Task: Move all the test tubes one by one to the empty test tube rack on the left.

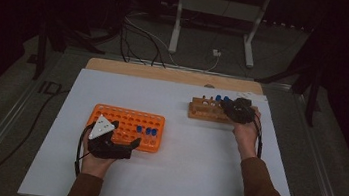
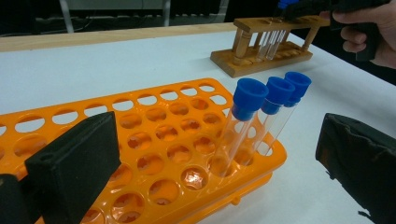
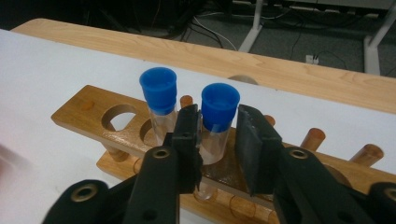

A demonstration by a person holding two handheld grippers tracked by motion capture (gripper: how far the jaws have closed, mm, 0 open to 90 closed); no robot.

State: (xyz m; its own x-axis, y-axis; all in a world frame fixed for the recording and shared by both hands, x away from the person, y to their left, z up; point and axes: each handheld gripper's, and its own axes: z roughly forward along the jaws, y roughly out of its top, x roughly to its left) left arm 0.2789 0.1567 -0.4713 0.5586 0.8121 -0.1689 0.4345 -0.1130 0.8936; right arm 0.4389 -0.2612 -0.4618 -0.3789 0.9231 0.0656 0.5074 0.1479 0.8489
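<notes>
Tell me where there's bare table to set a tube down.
Bare white mat lies between the orange rack and the wooden rack, and along the near edge. It is crowded at the wooden rack, where the right gripper closes on a blue-capped tube.

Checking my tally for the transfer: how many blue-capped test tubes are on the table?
5. Three clear blue-capped tubes stand in the orange plastic rack; two stand in the wooden rack, one between the right tongs. None seems hidden.
</notes>
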